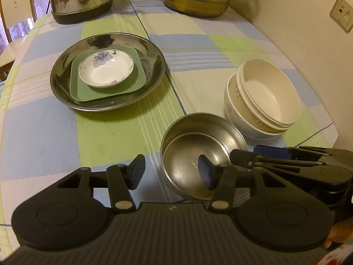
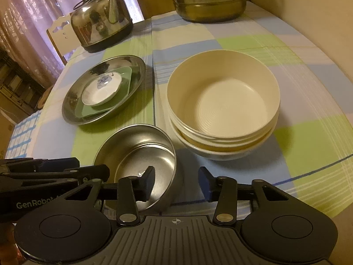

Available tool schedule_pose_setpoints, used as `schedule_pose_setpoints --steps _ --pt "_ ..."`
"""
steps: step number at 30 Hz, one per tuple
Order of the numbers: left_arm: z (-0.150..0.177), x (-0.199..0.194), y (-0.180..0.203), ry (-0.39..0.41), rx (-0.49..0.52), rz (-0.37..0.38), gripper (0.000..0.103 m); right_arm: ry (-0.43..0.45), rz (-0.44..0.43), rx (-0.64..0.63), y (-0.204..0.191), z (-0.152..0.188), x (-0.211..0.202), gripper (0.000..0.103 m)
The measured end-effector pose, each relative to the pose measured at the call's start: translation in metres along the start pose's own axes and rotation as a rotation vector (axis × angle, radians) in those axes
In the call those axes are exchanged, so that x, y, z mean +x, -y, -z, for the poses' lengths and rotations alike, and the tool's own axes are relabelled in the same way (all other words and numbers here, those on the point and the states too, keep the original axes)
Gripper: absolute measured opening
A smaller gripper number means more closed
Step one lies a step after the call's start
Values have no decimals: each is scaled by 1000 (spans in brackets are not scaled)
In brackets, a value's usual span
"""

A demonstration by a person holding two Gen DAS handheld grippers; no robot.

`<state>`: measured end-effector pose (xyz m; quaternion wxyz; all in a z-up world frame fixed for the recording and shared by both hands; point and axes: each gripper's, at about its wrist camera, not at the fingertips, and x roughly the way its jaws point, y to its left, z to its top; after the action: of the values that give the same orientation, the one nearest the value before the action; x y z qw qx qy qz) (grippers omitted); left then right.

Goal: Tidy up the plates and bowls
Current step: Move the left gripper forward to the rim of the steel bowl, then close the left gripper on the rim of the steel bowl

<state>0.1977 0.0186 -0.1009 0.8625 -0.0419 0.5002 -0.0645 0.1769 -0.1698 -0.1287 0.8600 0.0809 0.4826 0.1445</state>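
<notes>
Steel comes first: the small metal bowl (image 2: 141, 167) sits nearest us on the checked tablecloth (image 1: 114, 130), and both grippers straddle its wall. Our right gripper (image 2: 175, 184) is spread, one finger inside the bowl and the other outside its right wall, apparently not yet pinching it. Our left gripper (image 1: 172, 172) is likewise spread, its right finger dipping into the bowl and its left finger out over the cloth.

We judge the step in hand to be lifting this bowl into the cream bowl stack (image 2: 222, 110) just beyond it. To do it well, we would let one gripper take the rim, since two tools crowd the same bowl. We should close squarely on the wall and seat the pad deep enough that polished steel does not slide out. The lift must clear the tall cream rim before we lower it level into the top bowl.

Farther left, the plates look sorted already: a flowered saucer (image 1: 106, 69) on a green square plate (image 1: 108, 88) inside a wide steel tray (image 1: 66, 88). At the far edge stand a kettle (image 2: 101, 19) and a brass pot (image 2: 211, 0), well apart from our path. The one real obstruction is our own other gripper.
</notes>
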Motion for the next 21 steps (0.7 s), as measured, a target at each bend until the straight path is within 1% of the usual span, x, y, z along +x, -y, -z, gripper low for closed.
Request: schedule_pose_setpoints --steps 7,13,15,17,19,21 --pt "-2 10 -1 -17 4 -3 44 -10 10 -7 -1 -2 9 35" --pt "-2 14 -2 -25 4 3 37 -16 16 -18 -3 -1 13 31" --pt "-2 15 -3 -27 6 7 34 -19 17 -20 -4 -1 14 26" --pt "-1 15 -3 -28 9 12 33 -25 18 -23 -4 -2 15 23" --pt "-1 16 -2 -28 14 19 28 -30 12 -25 -5 -2 16 19" --pt "-1 16 -2 -29 22 26 21 -32 11 -33 -7 -2 17 15"
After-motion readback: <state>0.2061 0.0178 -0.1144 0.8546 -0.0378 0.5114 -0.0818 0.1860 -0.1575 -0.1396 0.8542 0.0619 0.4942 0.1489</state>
